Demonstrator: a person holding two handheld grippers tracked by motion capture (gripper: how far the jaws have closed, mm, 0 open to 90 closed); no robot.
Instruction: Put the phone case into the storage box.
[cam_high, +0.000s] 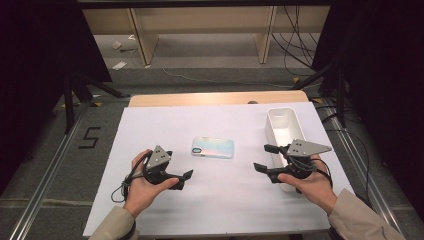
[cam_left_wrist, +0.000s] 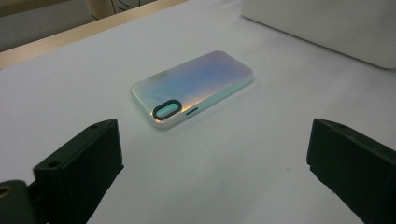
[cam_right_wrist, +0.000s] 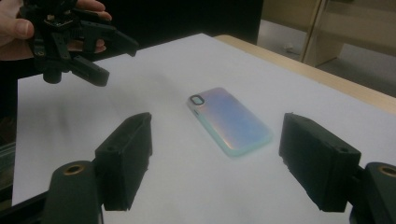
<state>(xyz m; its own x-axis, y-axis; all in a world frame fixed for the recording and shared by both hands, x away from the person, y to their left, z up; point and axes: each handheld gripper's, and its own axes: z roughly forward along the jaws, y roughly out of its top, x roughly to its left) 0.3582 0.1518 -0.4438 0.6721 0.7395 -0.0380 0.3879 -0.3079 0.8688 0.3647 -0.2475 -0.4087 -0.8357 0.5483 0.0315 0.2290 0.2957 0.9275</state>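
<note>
A dim workroom surrounds a table whose pale wooden top is almost wholly covered by a white sheet, with grey floor, dark stands and loose cables at the sides and wooden furniture legs beyond the far edge. A black mark shaped like a five is stuck on the floor left of the table.

The phone case, iridescent pink and blue with a dark camera ring at its left end, lies flat near the middle of the sheet, long side parallel to the near edge. A white rectangular bin stands open along the right edge, and it looks empty as far as its inside can be seen.

The left gripper is held near the near-left part of the sheet, jaws spread wide and aimed at the case, touching nothing. The right gripper hangs just beside the bin's near end, jaws likewise spread and empty, also facing the case.

Judging by this, the work has hardly begun: the case rests untouched, well apart from both grippers. Probably what is left is the whole job: closing in, grasping the case, and most likely carrying it to the bin.
</note>
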